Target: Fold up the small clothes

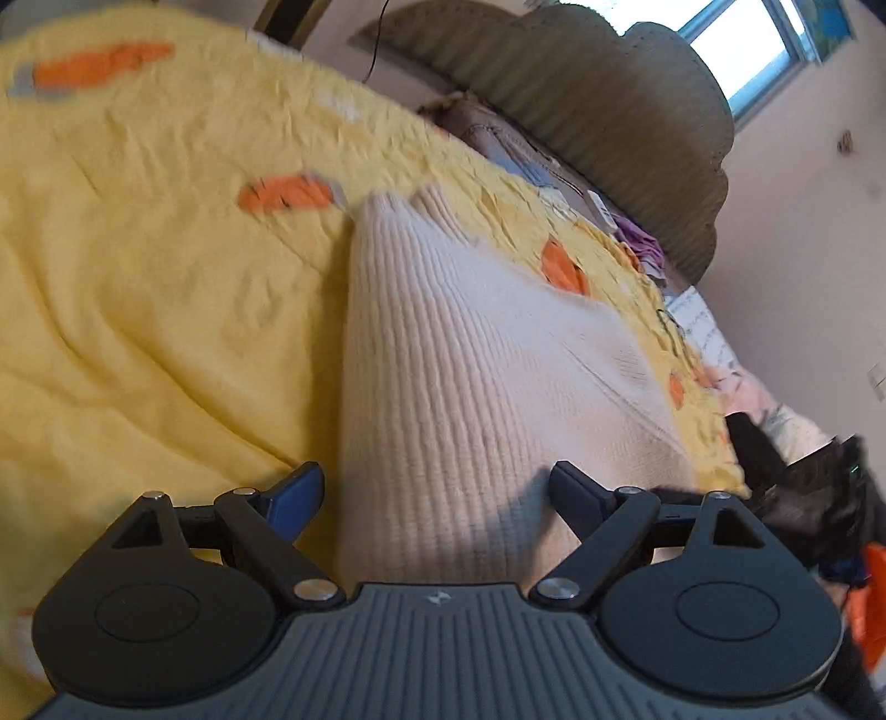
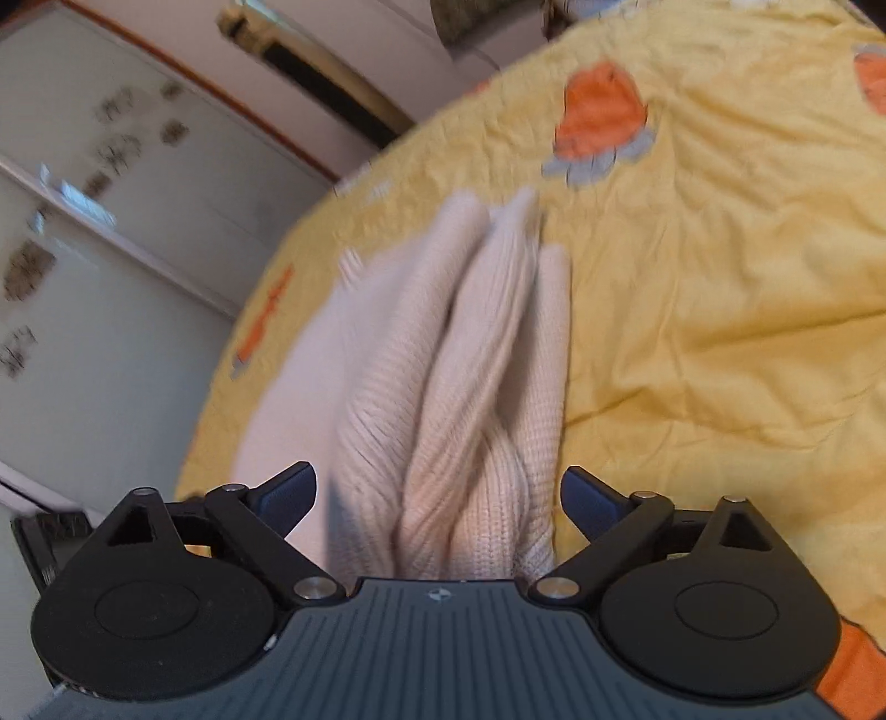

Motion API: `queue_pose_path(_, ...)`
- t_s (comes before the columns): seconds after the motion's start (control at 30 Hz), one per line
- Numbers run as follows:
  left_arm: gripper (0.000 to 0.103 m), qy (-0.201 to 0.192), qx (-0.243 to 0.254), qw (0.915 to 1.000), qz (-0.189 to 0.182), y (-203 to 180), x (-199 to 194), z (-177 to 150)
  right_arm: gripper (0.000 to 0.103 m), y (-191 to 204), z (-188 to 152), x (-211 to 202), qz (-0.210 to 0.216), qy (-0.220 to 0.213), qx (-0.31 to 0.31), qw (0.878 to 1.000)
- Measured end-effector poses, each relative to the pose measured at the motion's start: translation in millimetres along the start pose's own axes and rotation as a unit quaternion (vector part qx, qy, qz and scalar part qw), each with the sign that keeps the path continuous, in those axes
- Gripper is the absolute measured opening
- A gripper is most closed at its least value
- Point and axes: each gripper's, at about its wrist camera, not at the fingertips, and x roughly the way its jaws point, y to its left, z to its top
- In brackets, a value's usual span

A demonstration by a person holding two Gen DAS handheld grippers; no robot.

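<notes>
Left gripper [image 1: 434,498] jaws wide, empty | right gripper [image 2: 437,498] same | cream knit garment [image 1: 470,376] between both finger pairs on yellow bedspread [image 1: 138,277], ribs running straight ahead | nearness about equal

A cream ribbed knit garment [image 1: 470,376] lies on a yellow bedspread [image 1: 138,288] patterned with orange shapes, running away from the left hand-held gripper [image 1: 437,498], whose jaws stand wide apart on either side of the fabric. Beyond the bed's far edge sits an olive-green headboard [image 1: 609,122], with a bright window [image 1: 742,50] behind.
</notes>
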Motion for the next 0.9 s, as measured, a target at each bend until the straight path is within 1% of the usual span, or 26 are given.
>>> queue_pose_path(0.03, 0.089, 0.001, 0.001, 1.0, 0.005, -3.2, 5.2, -1.4, 0.093, 3.0, -2.2, 11.7, -0.009, 0.018, -0.009, 1.0)
queue_pose_path(0.07, 0.084, -0.002, 0.012, 0.9997, 0.019, -8.2, 8.7, -2.7, 0.089, 5.2, -5.4, 21.5, -0.015, 0.027, -0.014, 0.999)
queue_pose_path(0.1, 0.079, -0.006, 0.026, 0.9991, 0.034, -14.1, 11.1, -4.2, 0.089, 9.6, -9.8, 24.5, -0.018, 0.012, -0.029, 0.999)
queue_pose_path(0.13, 0.069, -0.009, 0.036, 0.9984, 0.043, -18.6, 10.8, -5.0, 0.088, 15.0, -13.4, 28.1, -0.024, 0.008, -0.049, 0.998)
queue_pose_path(0.17, 0.058, -0.011, 0.046, 0.9979, 0.045, -22.5, 7.7, -5.5, 0.08, 19.6, -17.4, 29.2, -0.031, 0.0, -0.067, 0.997)
queue_pose_path(0.2, 0.054, -0.01, 0.059, 0.9973, 0.043, -26.7, 3.0, -5.2, 0.071, 23.5, -20.6, 29.8, -0.035, -0.002, -0.082, 0.996)
queue_pose_path(0.23, 0.05, -0.009, 0.071, 0.9965, 0.043, -31.5, -3.3, -4.4, 0.069, 26.6, -23.1, 27.0, -0.034, -0.005, -0.088, 0.995)
queue_pose_path(0.27, 0.048, -0.008, 0.077, 0.9961, 0.042, -36.8, -12.1, -3.2, 0.063, 27.6, -23.7, 23.2, -0.03, -0.008, -0.087, 0.996)
queue_pose_path(0.3, 0.048, -0.008, 0.082, 0.9958, 0.04, -40.4, -19.6, -4.1, 0.06, 28.9, -24.9, 18.2, -0.022, -0.01, -0.084, 0.996)
queue_pose_path(0.37, 0.049, -0.009, 0.107, 0.9936, 0.035, -46.6, -37.2, -9.4, 0.057, 34.4, -28.3, 3.5, 0.001, -0.019, -0.081, 0.996)
queue_pose_path(0.43, 0.05, 0.005, 0.118, 0.9921, 0.042, -43.1, -34.9, -19.6, 0.058, 41.1, -34.6, -10.9, 0.016, -0.02, -0.095, 0.995)
queue_pose_path(0.47, 0.055, 0.011, 0.131, 0.9895, 0.059, -39.8, -26.6, -27.0, 0.058, 40.7, -39.5, -13.4, 0.017, -0.015, -0.098, 0.995)
queue_pose_path(0.5, 0.059, 0.01, 0.14, 0.9877, 0.07, -35.3, -20.0, -34.1, 0.058, 37.5, -43.5, -11.5, 0.01, -0.008, -0.101, 0.995)
queue_pose_path(0.53, 0.061, -0.001, 0.135, 0.9887, 0.066, -33.0, -22.9, -36.6, 0.057, 32.1, -49.4, -5.4, 0.001, 0.002, -0.099, 0.995)
queue_pose_path(0.57, 0.061, -0.005, 0.125, 0.9902, 0.062, -32.1, -30.6, -35.1, 0.061, 25.6, -53.8, 1.5, -0.004, 0.01, -0.093, 0.996)
queue_pose_path(0.6, 0.061, -0.013, 0.124, 0.9901, 0.064, -33.6, -40.2, -33.0, 0.07, 19.6, -53.6, 4.9, -0.001, 0.008, -0.081, 0.997)
queue_pose_path(0.63, 0.061, -0.037, 0.136, 0.9867, 0.081, -38.8, -55.6, -31.7, 0.07, 16.6, -51.3, 3.1, 0.004, 0.008, -0.061, 0.998)
queue_pose_path(0.67, 0.062, -0.068, 0.156, 0.9796, 0.106, -46.5, -70.3, -31.5, 0.071, 17.2, -46.7, -2.4, 0.004, 0.01, -0.047, 0.999)
queue_pose_path(0.7, 0.063, -0.099, 0.182, 0.9699, 0.128, -56.2, -82.6, -31.5, 0.072, 20.7, -41.6, -12.2, -0.001, -0.001, -0.048, 0.999)
queue_pose_path(0.73, 0.067, -0.127, 0.211, 0.9596, 0.136, -67.8, -90.5, -31.0, 0.071, 27.1, -37.5, -26.4, -0.013, -0.028, -0.062, 0.998)
queue_pose_path(0.77, 0.073, -0.144, 0.238, 0.951, 0.134, -81.0, -92.1, -30.1, 0.071, 35.5, -33.5, -39.2, -0.025, -0.059, -0.083, 0.995)
queue_pose_path(0.8, 0.075, -0.149, 0.258, 0.9456, 0.129, -91.9, -87.3, -30.1, 0.07, 47.4, -28.5, -50.0, -0.038, -0.089, -0.11, 0.989)
queue_pose_path(0.83, 0.076, -0.147, 0.273, 0.9425, 0.124, -101.3, -76.9, -31.4, 0.071, 60.8, -19.9, -53.8, -0.045, -0.106, -0.135, 0.984)
queue_pose_path(0.9, 0.076, -0.119, 0.298, 0.9395, 0.121, -114.2, -42.9, -38.2, 0.072, 82.4, 1.4, -41.5, -0.039, -0.109, -0.157, 0.981)
